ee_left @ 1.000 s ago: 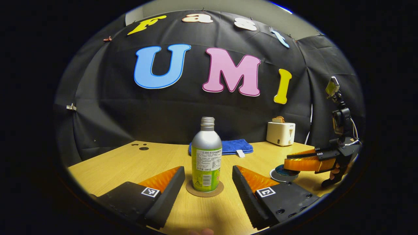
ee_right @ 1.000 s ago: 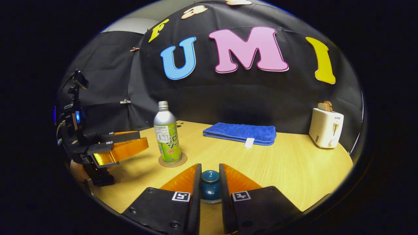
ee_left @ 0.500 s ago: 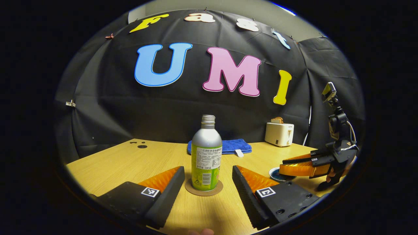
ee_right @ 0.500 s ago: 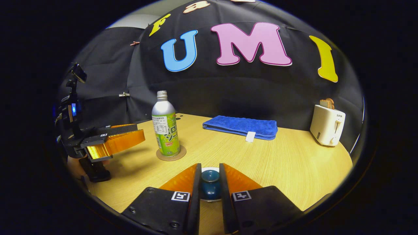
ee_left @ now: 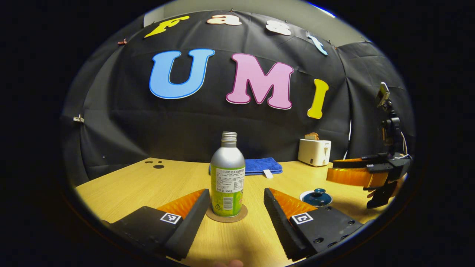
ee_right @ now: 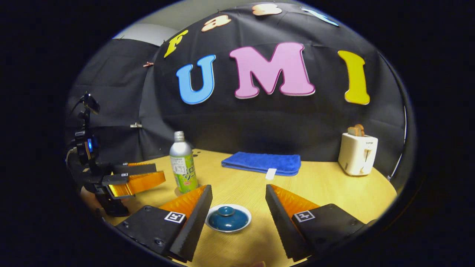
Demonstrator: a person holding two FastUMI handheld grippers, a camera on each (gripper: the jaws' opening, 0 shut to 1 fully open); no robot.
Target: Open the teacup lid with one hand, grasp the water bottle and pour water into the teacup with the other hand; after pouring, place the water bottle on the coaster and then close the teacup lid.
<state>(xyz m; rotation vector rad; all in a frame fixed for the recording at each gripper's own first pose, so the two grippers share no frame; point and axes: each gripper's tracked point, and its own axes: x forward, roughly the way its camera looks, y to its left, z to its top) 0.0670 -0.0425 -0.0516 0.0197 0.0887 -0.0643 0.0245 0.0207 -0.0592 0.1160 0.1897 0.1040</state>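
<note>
A silver and green water bottle [ee_left: 227, 178] stands upright on a round brown coaster [ee_left: 227, 217]. My left gripper [ee_left: 236, 193] is open just in front of it, and its fingertips stop short of the bottle. From the right gripper view the bottle [ee_right: 182, 163] stands apart from the left gripper [ee_right: 139, 178]. The white-rimmed teacup carries its blue knobbed lid [ee_right: 227, 218]. My right gripper [ee_right: 237, 189] is open, with a finger on each side of the lid and touching nothing. In the left gripper view the right gripper [ee_left: 352, 172] hangs above and to the right of the lidded teacup [ee_left: 316, 197].
A folded blue towel [ee_right: 261, 163] lies at the back of the wooden table [ee_right: 334, 193]. A white toaster [ee_right: 357, 154] holding toast stands at the back right. Small dark holes [ee_left: 159, 166] mark the table's far left corner.
My right gripper was shut on the lid's knob; it has opened, let go and drawn back and up. The lid stays on the teacup. The left gripper has barely shifted.
</note>
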